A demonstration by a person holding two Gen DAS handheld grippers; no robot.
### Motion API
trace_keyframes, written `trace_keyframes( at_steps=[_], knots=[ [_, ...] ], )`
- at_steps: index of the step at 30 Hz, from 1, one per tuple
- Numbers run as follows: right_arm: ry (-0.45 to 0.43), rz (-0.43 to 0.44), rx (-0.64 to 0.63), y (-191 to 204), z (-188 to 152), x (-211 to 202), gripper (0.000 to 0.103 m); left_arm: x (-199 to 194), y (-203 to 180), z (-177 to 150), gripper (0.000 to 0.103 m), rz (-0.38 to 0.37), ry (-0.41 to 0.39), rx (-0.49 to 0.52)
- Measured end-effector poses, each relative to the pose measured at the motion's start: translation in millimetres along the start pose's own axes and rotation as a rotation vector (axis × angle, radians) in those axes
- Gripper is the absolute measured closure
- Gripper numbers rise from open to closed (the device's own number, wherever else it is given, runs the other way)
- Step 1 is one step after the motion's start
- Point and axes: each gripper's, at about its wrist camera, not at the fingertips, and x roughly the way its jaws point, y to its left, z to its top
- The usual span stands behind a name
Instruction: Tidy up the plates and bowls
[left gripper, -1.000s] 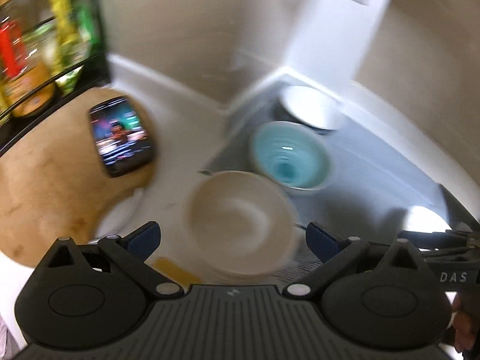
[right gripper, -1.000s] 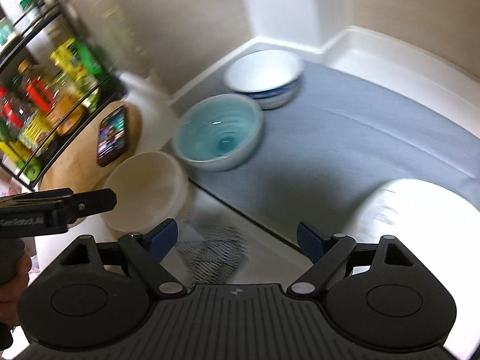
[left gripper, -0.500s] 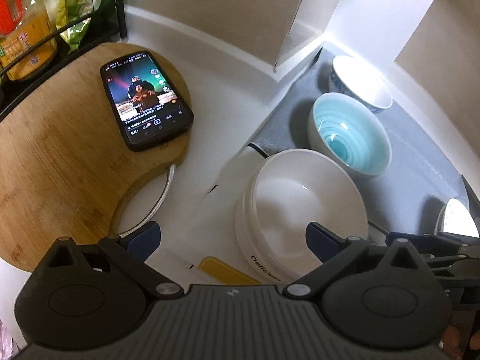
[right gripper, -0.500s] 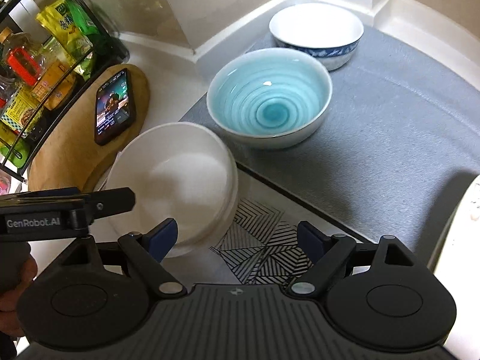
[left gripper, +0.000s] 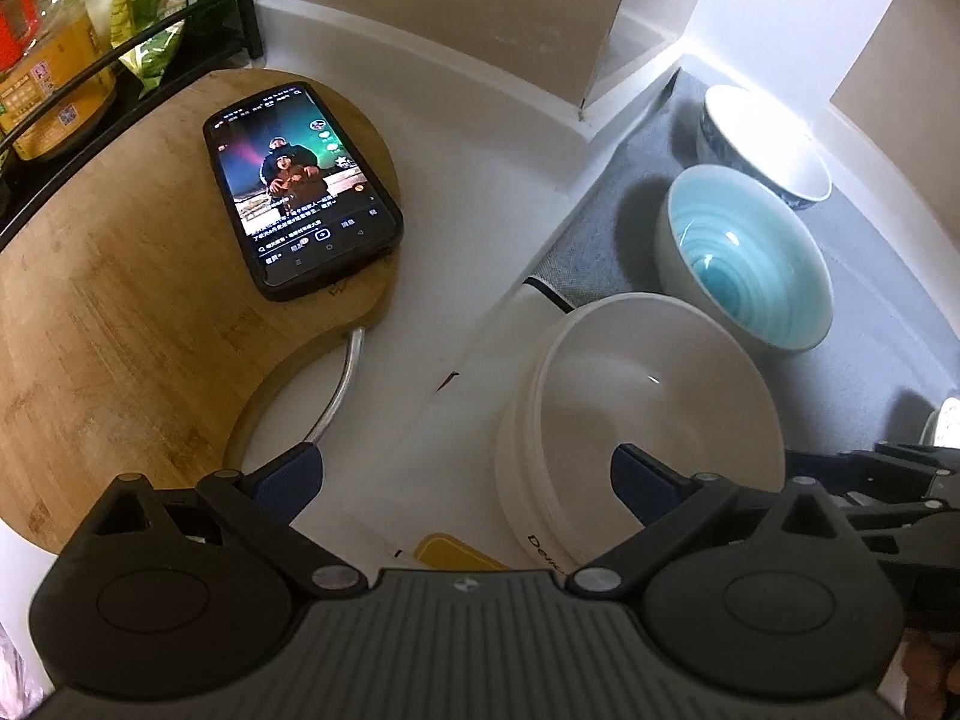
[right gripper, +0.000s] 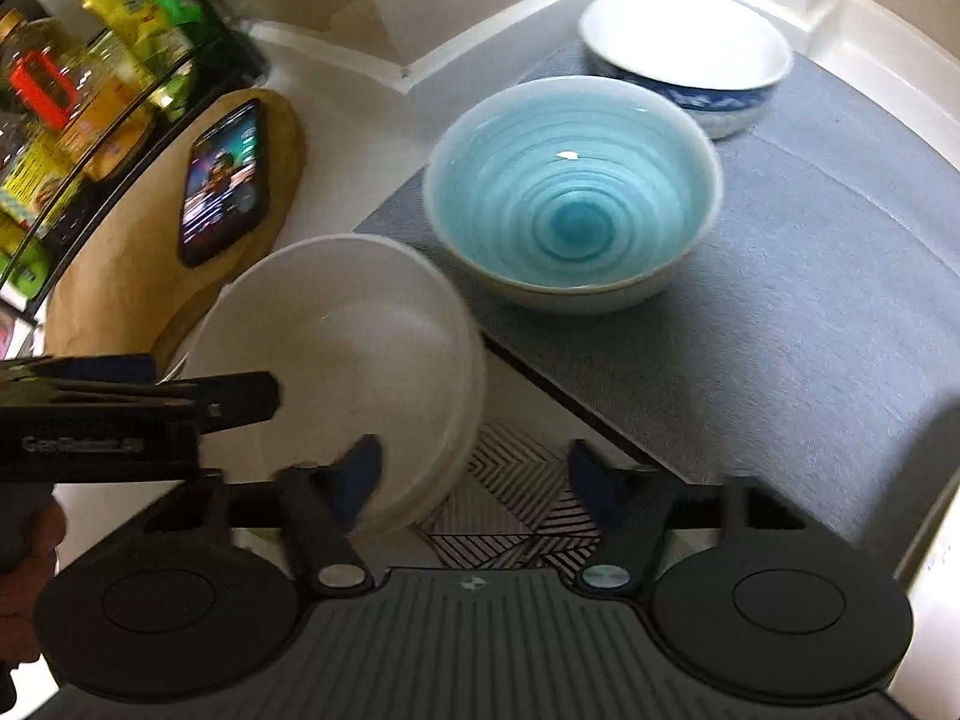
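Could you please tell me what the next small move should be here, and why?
Probably ease the open left gripper forward so one finger slips over the near rim of the plain white bowl; nothing is gripped yet, and that bowl sits nearest, off the grey mat.

Turquoise bowl (right gripper: 573, 192): glazed ceramic, glossy, ringed inside. White bowl (left gripper: 654, 414): smooth, faint sheen. Blue-patterned bowl (right gripper: 687, 54): glossy glaze. Mat (right gripper: 810, 300): grey woven cloth, matt. Cutting board (left gripper: 120, 312): bamboo-like wood, grain visible. Phone (left gripper: 300, 186): glossy screen.
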Motion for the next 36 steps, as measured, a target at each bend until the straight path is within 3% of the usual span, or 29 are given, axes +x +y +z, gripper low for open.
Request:
trace_keyframes(
  at_steps=[3,4,6,8,10,25,36],
  knots=[
    [-0.015,0.02,-0.036,4,2,-2,0.071,2,-2,1,0.023,-0.003,0.006,0.018],
    [-0.024,0.017,-0.049,6,3,-3,0.077,3,-2,1,0.035,-0.01,0.012,0.022],
    [-0.026,0.022,-0.054,5,5,-3,0.08,6,-2,0,0.05,-0.027,0.026,0.027],
    [-0.023,0.037,-0.051,2,7,-4,0.082,9,-5,-1,0.071,-0.053,0.045,0.04],
    [-0.021,0.041,-0.056,1,8,-5,0.084,9,-9,-2,0.08,-0.082,0.062,0.052],
    [0.028,-0.012,0.006,-37,-15,-29,0.083,16,-56,-14,0.078,-0.172,0.122,0.159],
    [0.015,-0.05,0.043,-61,-33,-43,0.083,18,-82,-22,0.072,-0.226,0.138,0.219]
  ],
)
